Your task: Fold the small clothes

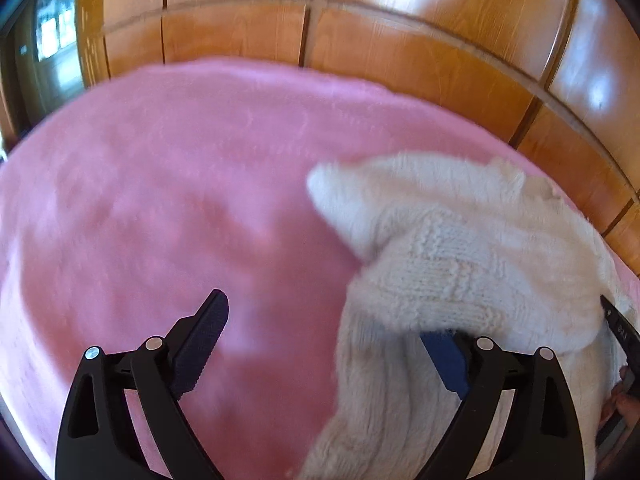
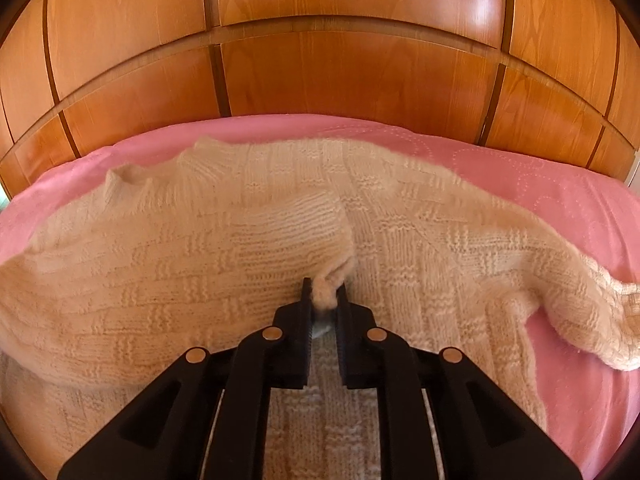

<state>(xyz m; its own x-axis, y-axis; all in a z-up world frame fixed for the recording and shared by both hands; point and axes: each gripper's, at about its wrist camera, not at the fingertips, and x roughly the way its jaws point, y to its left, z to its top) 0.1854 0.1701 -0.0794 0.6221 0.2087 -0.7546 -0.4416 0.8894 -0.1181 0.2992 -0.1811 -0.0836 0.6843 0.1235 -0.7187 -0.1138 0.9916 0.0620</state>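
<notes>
- Cream knitted sweater [image 2: 248,248]: lies on the pink blanket [image 2: 540,184], spread across it from the left edge toward the right edge. The knit shows a block-pattern texture.
- Folded portion: in the right wrist view, the left part of the sweater is lifted and doubled over the part beneath it, ending in a pinched tip of fabric at the centre.
- Sleeve [image 2: 600,320]: lies toward the right edge of the blanket, its cuff resting on the pink surface.
- Right gripper [image 2: 325,300]: fingers drawn together and clamped on the pinched tip of the sweater; a tuft of knit bulges between the pads.
- Left gripper [image 1: 332,344]: fingers spread wide apart. The left finger [image 1: 200,344] hangs over bare pink blanket. The right finger [image 1: 446,364] is partly covered by a hanging fold of the sweater [image 1: 460,264]; whether the pad touches the knit cannot be told.
- Left wrist view: motion-blurred; the sweater occupies the lower right area, with a pointed corner of knit [image 1: 332,192] projecting toward the blanket centre.
- Blanket: covers the whole supporting surface; stitched dotted circles show near its far right corner.
- Wooden panelling [image 2: 320,72]: glossy orange-brown panels with dark seams stand directly behind the far edge of the blanket.
</notes>
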